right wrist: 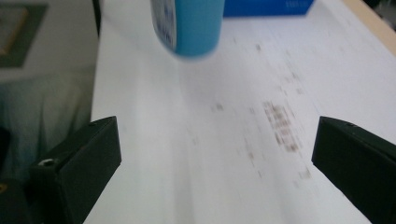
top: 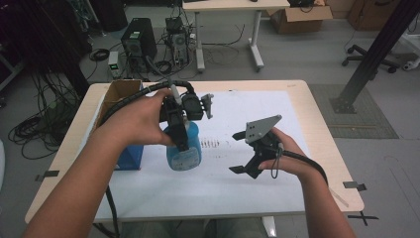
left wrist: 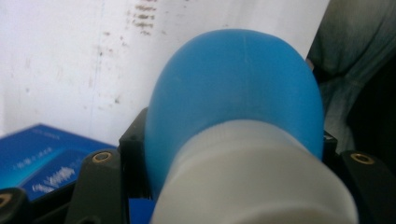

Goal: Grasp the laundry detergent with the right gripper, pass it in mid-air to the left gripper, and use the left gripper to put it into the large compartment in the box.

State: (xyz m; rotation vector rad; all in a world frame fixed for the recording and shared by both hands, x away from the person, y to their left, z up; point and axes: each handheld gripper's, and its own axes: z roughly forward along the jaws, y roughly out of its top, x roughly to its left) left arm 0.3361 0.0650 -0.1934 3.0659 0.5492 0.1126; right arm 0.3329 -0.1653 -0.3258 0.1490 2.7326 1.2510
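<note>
Blue bottle (top: 184, 148) is gripped near its upper part by the left gripper (top: 179, 130), jaws clamped against both sides. In the high view the bottle is seen upright or nearly so, just right of a dark blue box (top: 130, 157), over the left half of the white sheet (top: 247, 188); whether its base touches the sheet cannot be told from that view. In the left gripper view the bottle's rounded blue shoulder (left wrist: 236, 88) and a pale whitish band (left wrist: 261, 182) below it are seen close up, wedged between the black jaws, with the blue box (left wrist: 35, 161) at lower left and the stained white sheet (left wrist: 70, 60) behind.

The right gripper (top: 242, 152) is held well to the right of the bottle, its jaws spread wide with nothing between them. In the right gripper view the two black jaws are seen far apart at the lower corners, bare sheet (right wrist: 215, 154) with brownish marks (right wrist: 280, 126) between them; the bottle's lower end (right wrist: 191, 28) appears at top, blurred, and the blue box (right wrist: 266, 7) beyond it.

A cardboard box (top: 119, 94) stands at the table's (top: 317, 124) far left corner, behind the left hand (top: 136, 121)
</note>
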